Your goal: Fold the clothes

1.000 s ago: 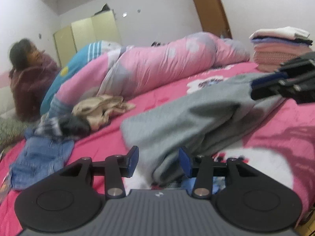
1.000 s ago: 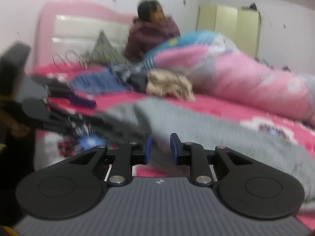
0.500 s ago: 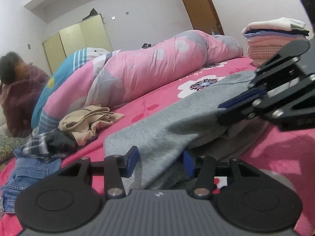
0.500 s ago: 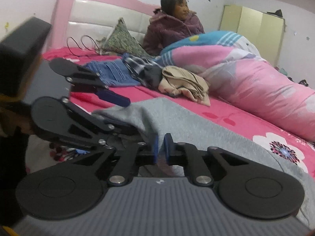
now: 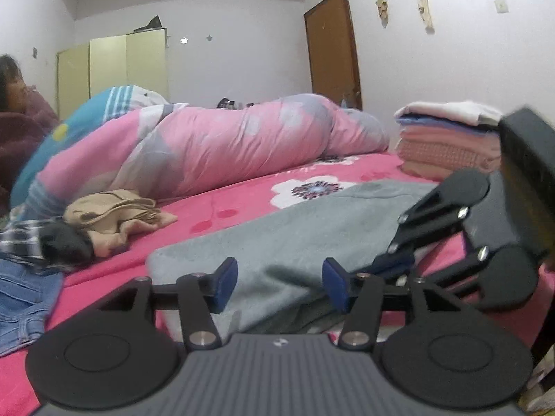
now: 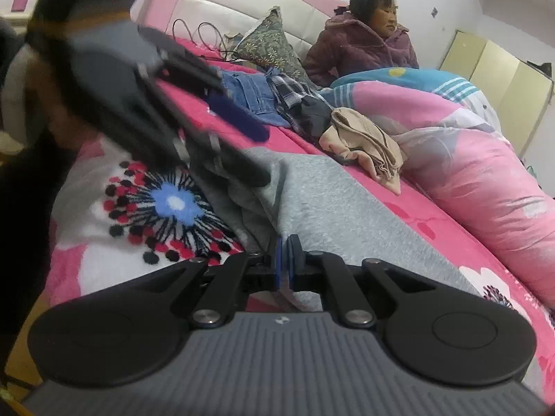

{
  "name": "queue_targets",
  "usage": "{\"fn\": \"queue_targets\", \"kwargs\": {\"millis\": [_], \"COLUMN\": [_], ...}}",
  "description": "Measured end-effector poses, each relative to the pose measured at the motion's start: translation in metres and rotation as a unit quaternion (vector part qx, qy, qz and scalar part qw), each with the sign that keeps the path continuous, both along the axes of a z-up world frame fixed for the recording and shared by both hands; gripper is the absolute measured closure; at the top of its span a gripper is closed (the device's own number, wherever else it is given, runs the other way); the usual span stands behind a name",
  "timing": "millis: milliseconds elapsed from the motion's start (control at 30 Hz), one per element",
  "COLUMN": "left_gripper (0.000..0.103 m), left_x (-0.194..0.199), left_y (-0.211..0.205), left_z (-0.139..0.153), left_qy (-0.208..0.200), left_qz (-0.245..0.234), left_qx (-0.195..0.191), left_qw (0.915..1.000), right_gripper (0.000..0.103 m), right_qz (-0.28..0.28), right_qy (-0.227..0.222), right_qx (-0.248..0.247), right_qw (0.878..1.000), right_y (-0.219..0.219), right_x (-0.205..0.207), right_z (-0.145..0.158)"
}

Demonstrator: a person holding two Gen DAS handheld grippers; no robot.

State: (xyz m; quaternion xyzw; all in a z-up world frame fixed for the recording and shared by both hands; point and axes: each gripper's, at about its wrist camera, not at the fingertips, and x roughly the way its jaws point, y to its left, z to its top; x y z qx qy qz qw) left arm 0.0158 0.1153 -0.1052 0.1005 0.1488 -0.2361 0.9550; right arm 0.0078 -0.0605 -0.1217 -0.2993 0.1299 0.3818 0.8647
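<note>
A grey garment point(image 5: 312, 228) lies flattened across the pink flowered bedsheet point(image 5: 225, 211). My left gripper point(image 5: 281, 287) sits low at its near edge. The jaws are opening, and a fold of the grey cloth lies between the blue pads point(image 5: 227, 286) without being pressed. In the right wrist view the grey garment point(image 6: 347, 215) runs away from my right gripper point(image 6: 285, 263), which is shut on its thin near edge. The left gripper point(image 6: 258, 154) shows blurred at upper left, over the same garment. In the left wrist view the right gripper point(image 5: 392, 267) bites the cloth's right edge.
A stack of folded clothes point(image 5: 447, 138) stands at the bed's far right. A rolled pink quilt point(image 5: 242, 145) runs along the back. A beige garment point(image 5: 114, 215), a plaid shirt point(image 6: 291, 93) and jeans point(image 5: 24, 301) lie loose. A person point(image 6: 360, 45) sits by the headboard.
The right gripper has closed onto the grey garment's edge and rolled. The left gripper's jaws have widened around the cloth. The garment now lies flatter on the bed.
</note>
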Motion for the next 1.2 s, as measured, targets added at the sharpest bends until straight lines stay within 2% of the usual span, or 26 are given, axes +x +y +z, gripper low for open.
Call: {"fn": "queue_targets", "kwargs": {"millis": [167,433,567,633,667,767,900,1033,1200], "left_gripper": [0.052,0.056,0.056,0.056,0.056,0.056,0.057,0.057,0.058], "left_x": [0.020,0.029,0.026,0.024,0.023,0.021,0.019,0.018,0.010], "left_y": [-0.029,-0.040,-0.043,-0.043,-0.043,-0.043,-0.042,-0.042,-0.049], "left_z": [-0.012,-0.021,-0.023,-0.024,-0.024,-0.025,-0.026,-0.027,-0.036], "left_qy": [0.011,0.012,-0.004,-0.009,-0.012,-0.016,-0.020,-0.024,-0.048], "left_qz": [-0.019,-0.060,-0.065,-0.062,-0.060,-0.053,-0.042,-0.032,-0.039], "left_qx": [0.084,0.152,0.176,0.182,0.184,0.188,0.184,0.178,0.215], "left_qw": [0.9962,0.9865,0.9822,0.9813,0.9811,0.9807,0.9818,0.9832,0.9746], "right_gripper": [0.097,0.097,0.089,0.078,0.076,0.073,0.060,0.062,0.064], "right_qz": [0.010,0.023,0.028,0.026,0.023,0.018,0.040,0.059,0.055], "right_qy": [-0.012,-0.020,0.015,0.048,0.057,0.050,0.055,0.089,0.113], "right_qx": [-0.023,-0.040,0.016,0.061,0.071,0.033,-0.025,-0.057,-0.074], "right_qw": [1.000,0.999,0.999,0.997,0.996,0.998,0.997,0.993,0.989], "right_y": [0.004,0.003,-0.017,-0.029,-0.033,-0.030,-0.019,-0.011,-0.005], "right_x": [-0.004,-0.005,0.001,0.011,0.016,0.028,0.043,0.058,0.066], "right_z": [-0.004,0.000,0.023,0.036,0.040,0.037,0.029,0.023,0.023]}}
